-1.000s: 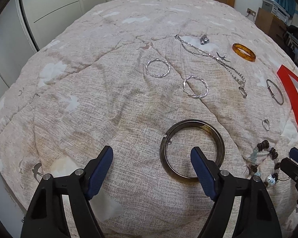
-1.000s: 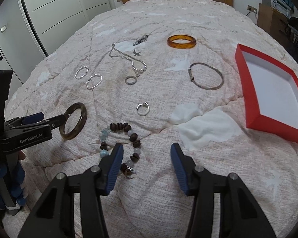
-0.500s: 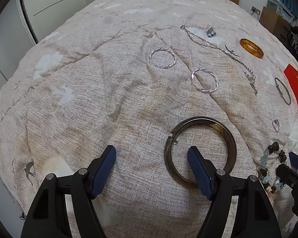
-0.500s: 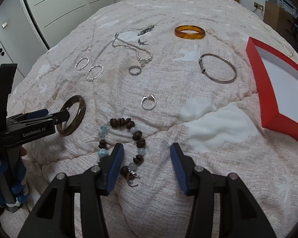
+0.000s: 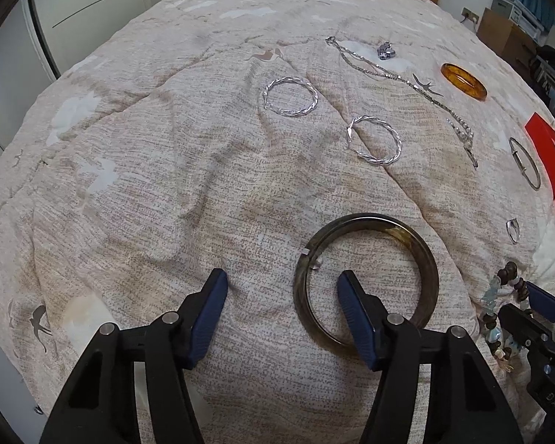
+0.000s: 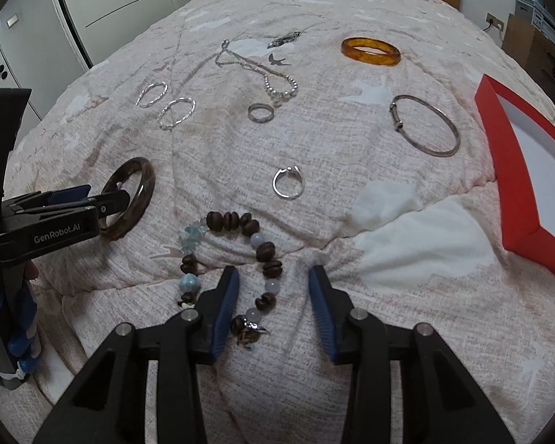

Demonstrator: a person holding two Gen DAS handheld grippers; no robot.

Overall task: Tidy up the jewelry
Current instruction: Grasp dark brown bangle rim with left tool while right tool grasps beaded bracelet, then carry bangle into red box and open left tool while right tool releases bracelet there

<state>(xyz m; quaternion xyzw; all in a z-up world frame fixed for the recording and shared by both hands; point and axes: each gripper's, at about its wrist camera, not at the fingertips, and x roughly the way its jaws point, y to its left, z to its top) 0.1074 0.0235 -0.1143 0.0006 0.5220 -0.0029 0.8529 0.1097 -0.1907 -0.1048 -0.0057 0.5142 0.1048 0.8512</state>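
A dark horn-coloured bangle (image 5: 366,219) lies flat on the beige quilt. My left gripper (image 5: 282,285) points down over it with its jaws closing. One finger is inside the ring, the other outside, and the bangle's left rim lies between them untouched. The right wrist view shows this left gripper (image 6: 103,198) at the bangle (image 6: 148,181). A bracelet of brown and pale blue beads (image 6: 229,218) lies at the quilt's near edge. My right gripper (image 6: 273,277) straddles the bracelet's right strand, jaws closing, pads clear of the beads.
A red tray (image 6: 499,170) with a white floor lies at the right. Farther up the quilt (image 5: 166,185) lie an amber bangle (image 6: 370,60), a thin silver bangle (image 6: 396,111), two twisted silver hoops (image 5: 290,111), two rings (image 6: 261,113) and a chain necklace (image 5: 388,70). Wardrobe doors stand at the left.
Both grippers have sunk closer to the quilt and their jaws have narrowed. The right gripper's jaws now straddle the bead bracelet's strand. The jewelry has not moved.
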